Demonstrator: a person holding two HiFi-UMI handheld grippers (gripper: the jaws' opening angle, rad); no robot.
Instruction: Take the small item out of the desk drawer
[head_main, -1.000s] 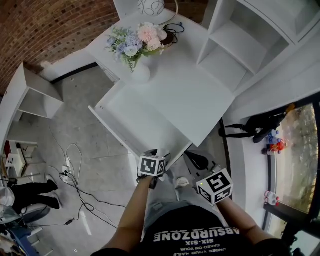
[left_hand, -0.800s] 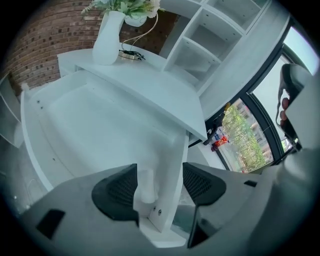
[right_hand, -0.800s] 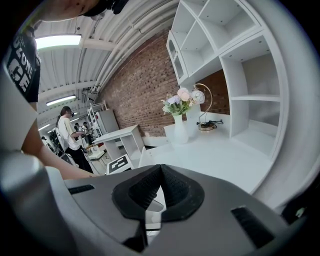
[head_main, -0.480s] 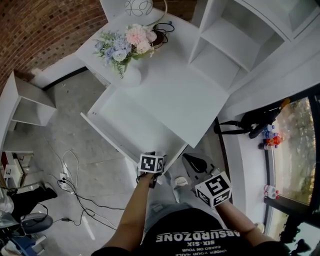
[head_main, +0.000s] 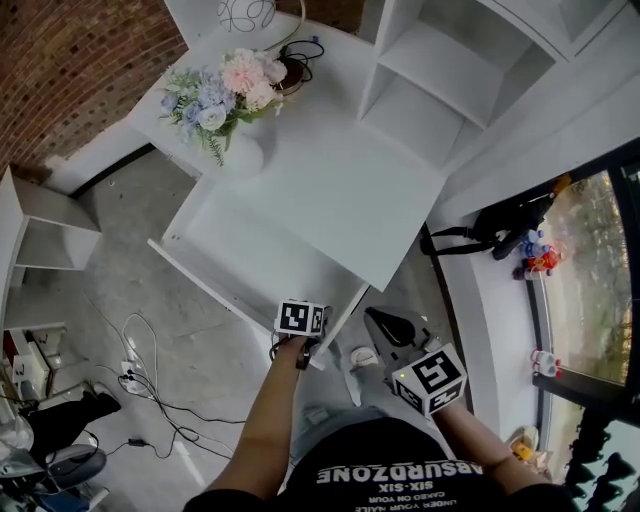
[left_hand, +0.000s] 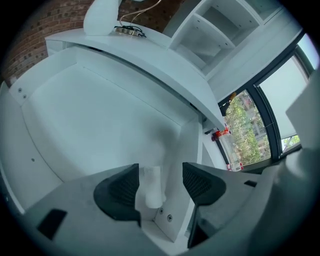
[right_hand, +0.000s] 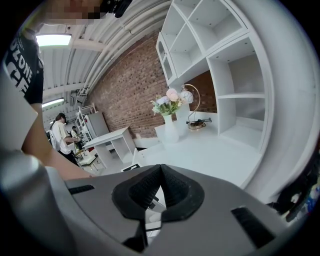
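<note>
The white desk drawer (head_main: 250, 250) stands pulled out from under the desk top (head_main: 350, 190); its bare white inside (left_hand: 100, 115) shows no small item in any view. My left gripper (head_main: 303, 322) is at the drawer's front edge. Its jaws (left_hand: 160, 182) stand open on either side of a white knob (left_hand: 152, 187), which sits closer to the left jaw. My right gripper (head_main: 380, 320) hangs low beside the person's body, off the drawer's right corner. Its jaws (right_hand: 161, 175) are shut with nothing between them.
A white vase of flowers (head_main: 225, 85) and a lamp base with a black cable (head_main: 295, 60) stand at the back of the desk. A white shelf unit (head_main: 440, 70) is at the right, a black bag (head_main: 500, 235) beyond it. Cables (head_main: 140, 350) lie on the floor at the left.
The head view has drifted, so the desk sits further left and lower in the picture. The left gripper stays at the drawer front; the right gripper has hardly moved.
</note>
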